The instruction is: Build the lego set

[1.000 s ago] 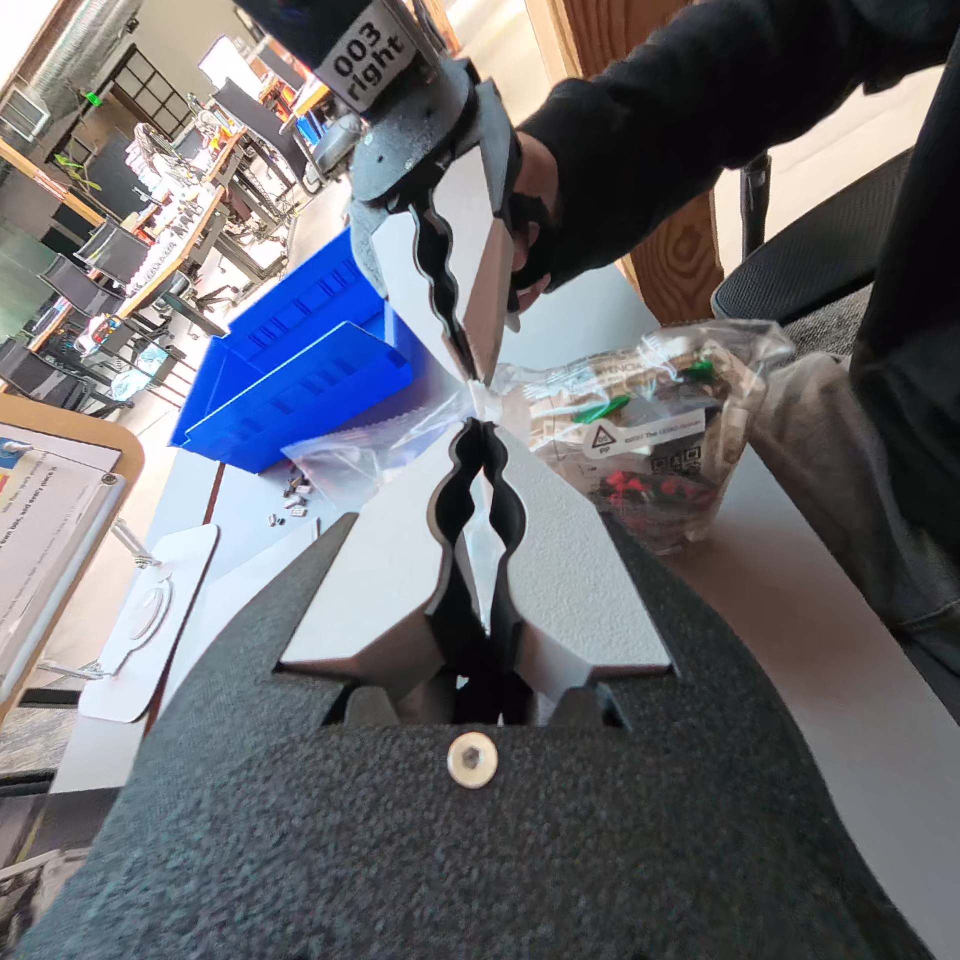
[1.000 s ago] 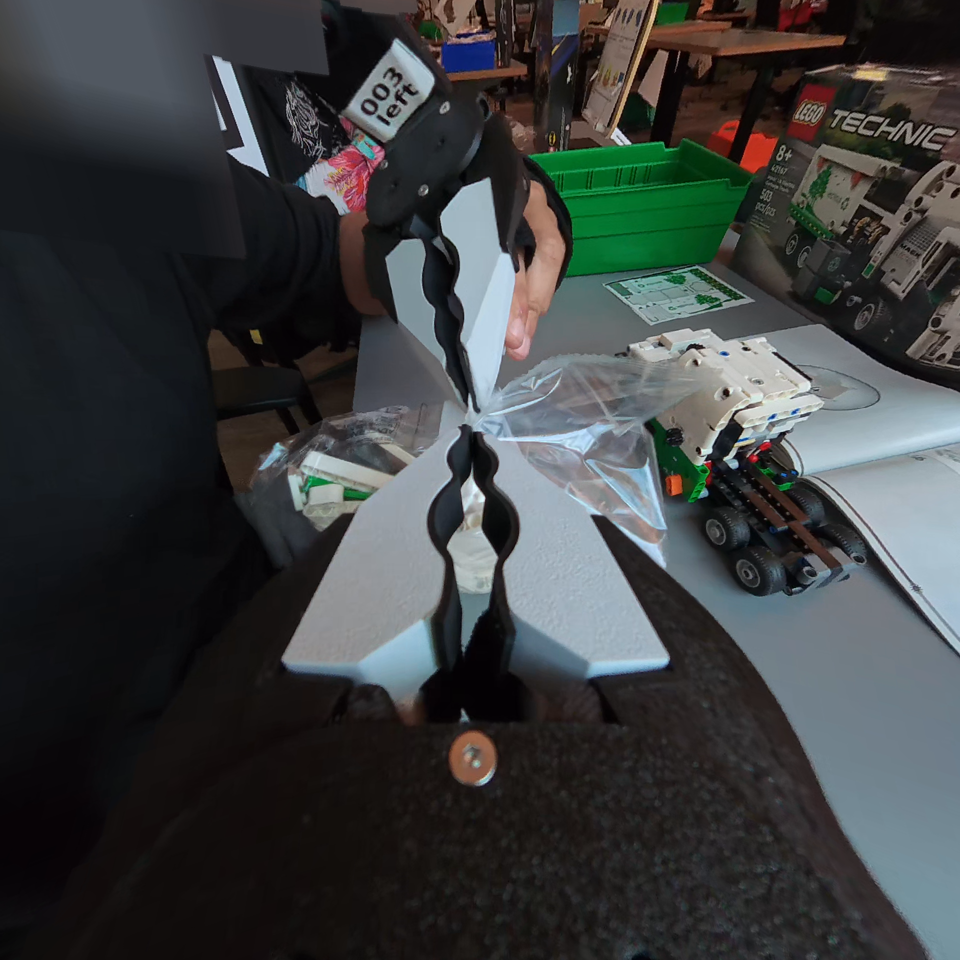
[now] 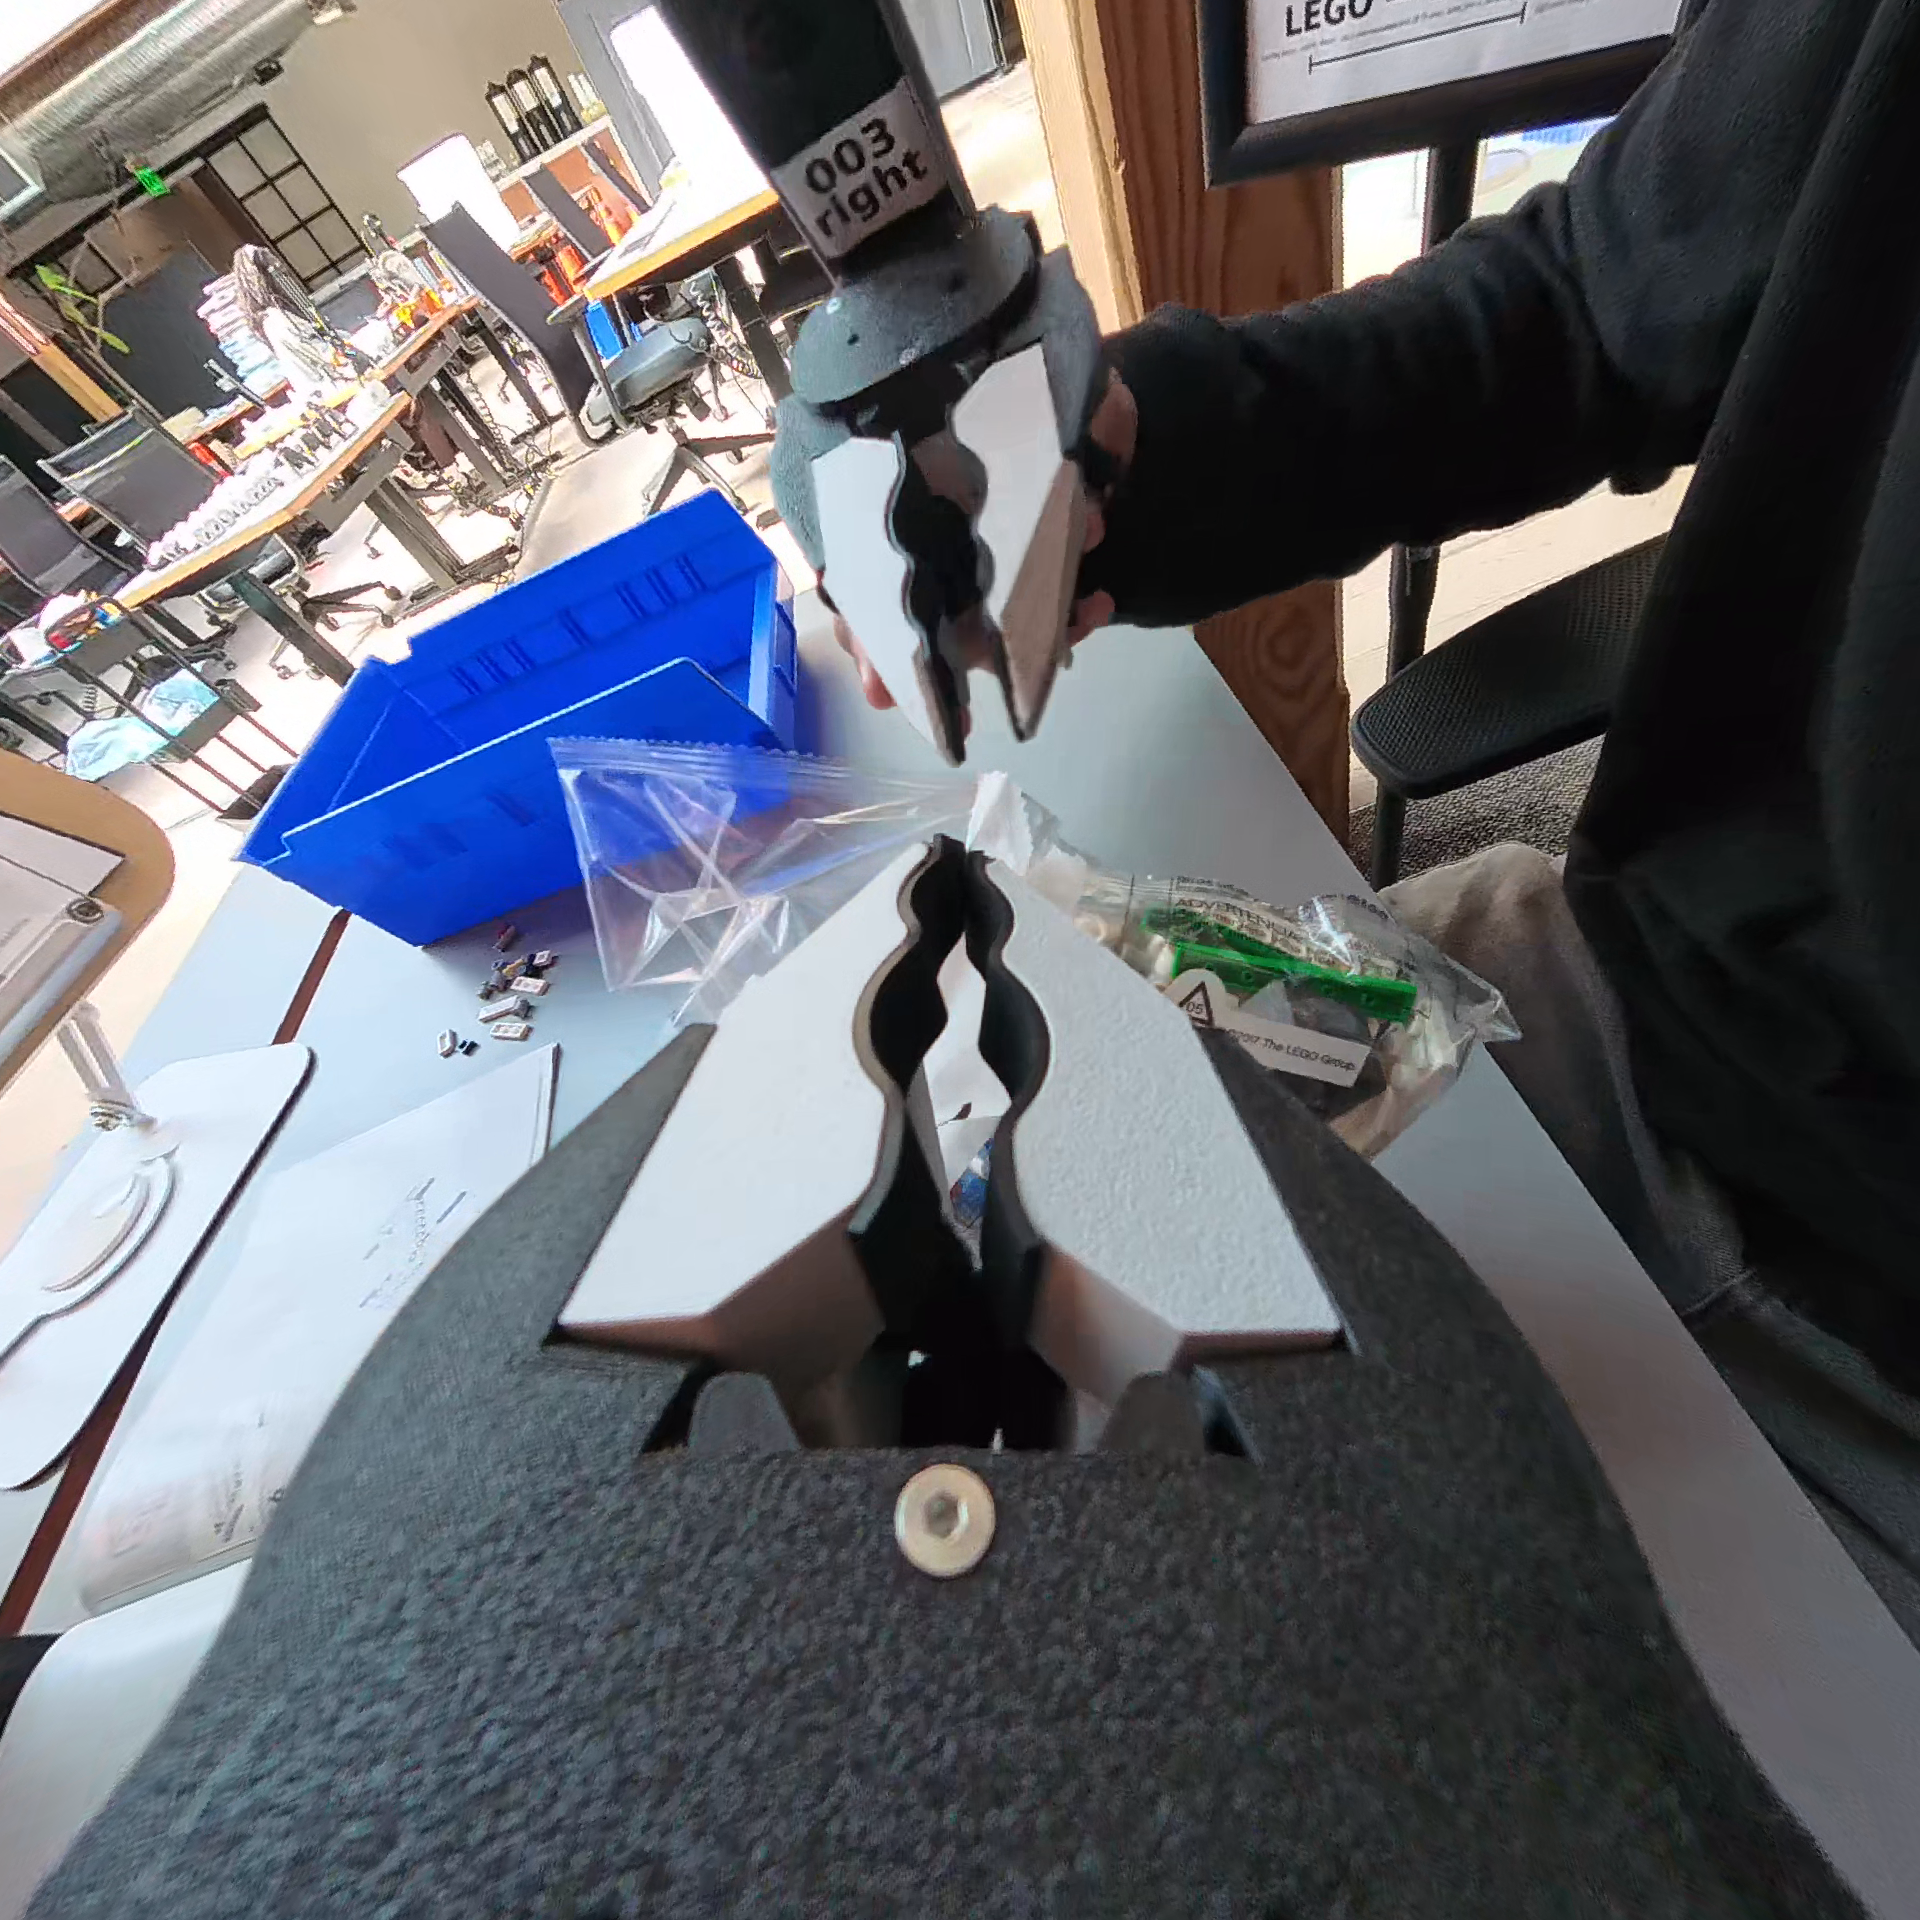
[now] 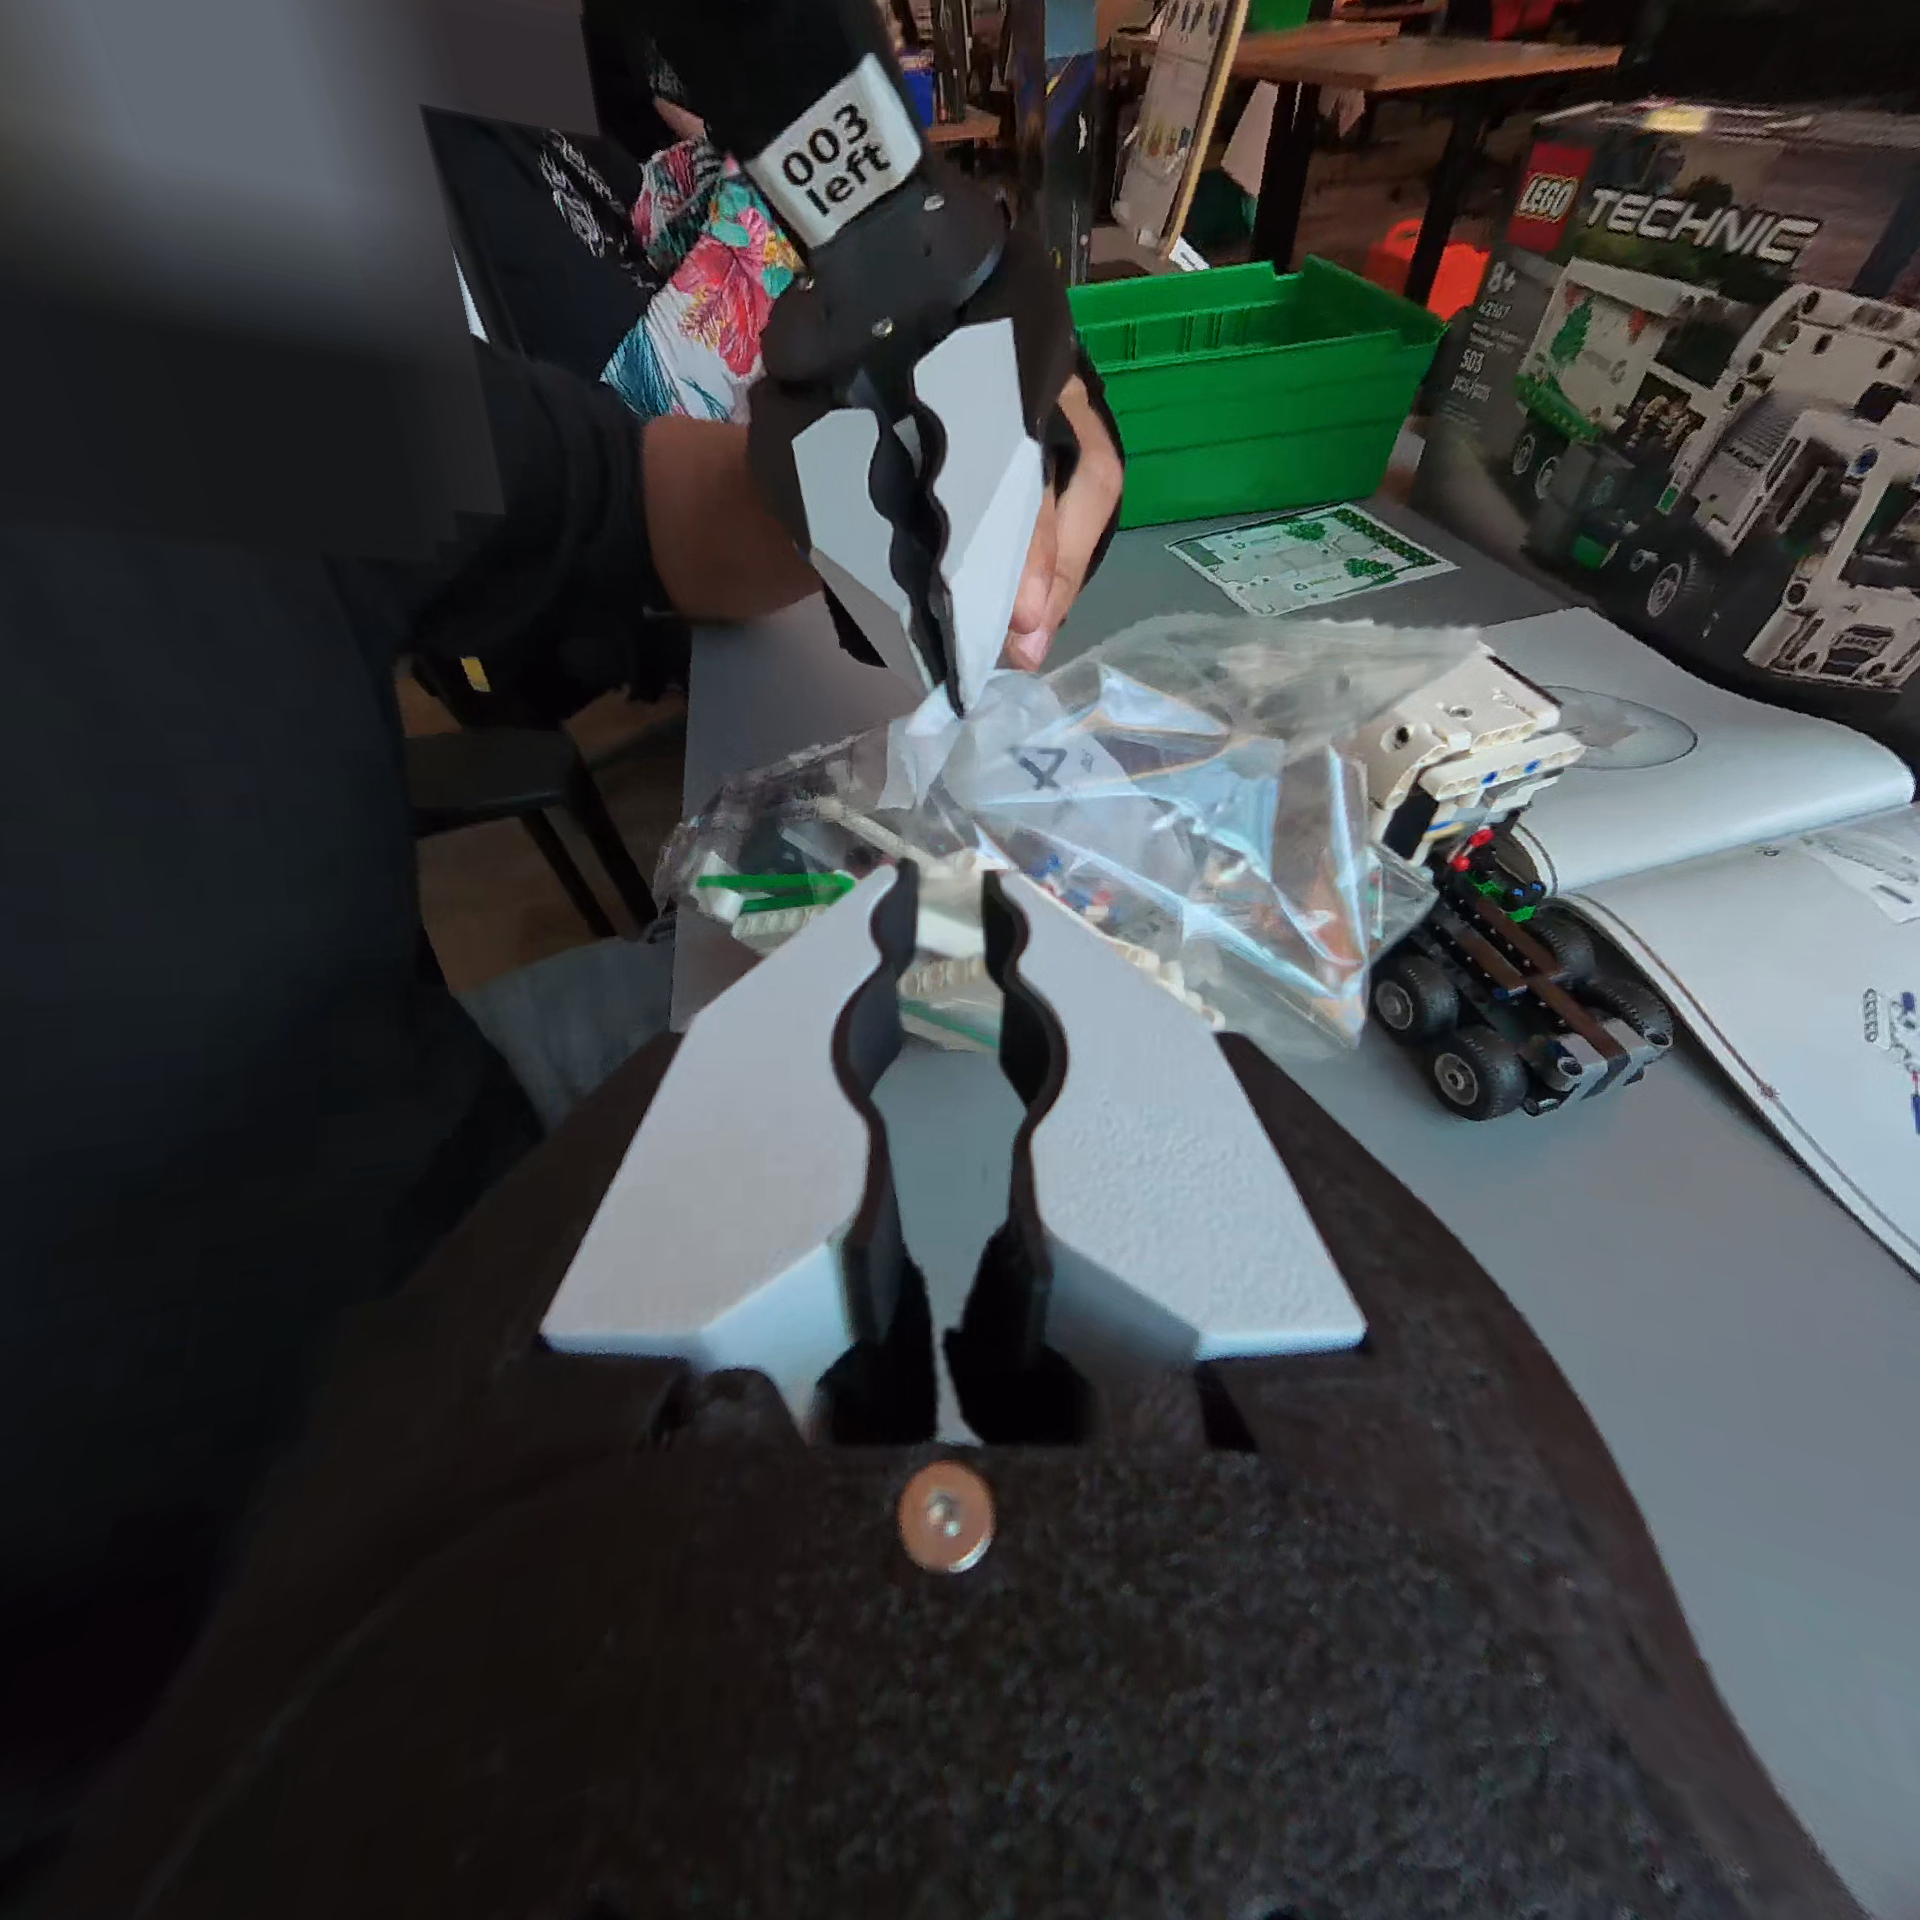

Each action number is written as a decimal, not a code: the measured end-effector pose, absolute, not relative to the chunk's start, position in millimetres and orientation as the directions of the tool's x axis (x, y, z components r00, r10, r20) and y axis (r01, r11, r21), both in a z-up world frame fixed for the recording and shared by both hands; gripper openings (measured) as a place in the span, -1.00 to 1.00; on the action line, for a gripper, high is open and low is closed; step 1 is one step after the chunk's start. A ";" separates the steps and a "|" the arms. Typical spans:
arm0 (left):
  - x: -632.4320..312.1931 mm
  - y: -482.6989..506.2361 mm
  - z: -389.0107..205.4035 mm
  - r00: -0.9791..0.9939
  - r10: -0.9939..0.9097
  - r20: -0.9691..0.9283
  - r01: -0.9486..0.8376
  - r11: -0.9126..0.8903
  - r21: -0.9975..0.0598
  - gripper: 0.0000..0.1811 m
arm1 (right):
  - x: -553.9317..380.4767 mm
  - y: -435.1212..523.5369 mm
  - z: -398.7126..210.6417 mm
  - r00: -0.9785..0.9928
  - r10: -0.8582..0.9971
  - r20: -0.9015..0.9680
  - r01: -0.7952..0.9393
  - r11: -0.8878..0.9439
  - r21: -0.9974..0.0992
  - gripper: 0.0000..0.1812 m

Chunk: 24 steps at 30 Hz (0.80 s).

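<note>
L gripper [image 3: 961, 854] fingers pinch the clear bag [image 3: 727, 873] corner; R gripper [image 3: 982, 727] fingers spread, just above that corner, nearer than bag's body by counter [image 3: 1226, 727] edge.

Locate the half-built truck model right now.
In the right wrist view, the truck model stands on the grey table at right, beside the open instruction booklet, partly behind the clear parts bag.

Bare bench [image 4: 1558, 1299] in front of the truck model [image 4: 1496, 935] gives free room on the right. Plastic bag [image 4: 1143, 831] w/ parts fills the middle, betw. left tongs [image 4: 951, 698] & right tongs [image 4: 940, 888]. Open booklet [image 4: 1766, 935] & set box [image 4: 1714, 364] block far right; green bin [image 4: 1247, 416] stands behind.
</note>
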<state>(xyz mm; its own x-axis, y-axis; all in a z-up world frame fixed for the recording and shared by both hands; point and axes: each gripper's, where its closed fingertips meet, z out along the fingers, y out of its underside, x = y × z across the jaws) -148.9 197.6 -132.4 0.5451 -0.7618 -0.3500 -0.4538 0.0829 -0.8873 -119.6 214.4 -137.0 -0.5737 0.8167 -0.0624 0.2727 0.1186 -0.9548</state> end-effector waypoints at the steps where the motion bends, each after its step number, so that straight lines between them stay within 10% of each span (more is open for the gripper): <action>1: -148.6 197.7 -132.2 0.546 -0.765 -0.343 -0.449 0.079 -0.890 -1.00 | -122.1 209.2 -136.8 -0.578 0.816 -0.036 0.264 0.145 -0.954 -0.78; 24: -149.7 194.9 -140.2 0.542 -0.788 -0.292 -0.392 0.070 -0.917 -1.00 | -133.5 201.3 -144.6 -0.552 0.820 0.151 0.198 0.305 -0.932 -1.00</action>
<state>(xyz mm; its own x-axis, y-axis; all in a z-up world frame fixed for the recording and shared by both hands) -149.7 194.9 -140.2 0.5417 -0.7882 -0.2919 -0.3921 0.0702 -0.9173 -133.5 201.3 -144.6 -0.5522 0.8199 0.1511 0.1978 0.3049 -0.9316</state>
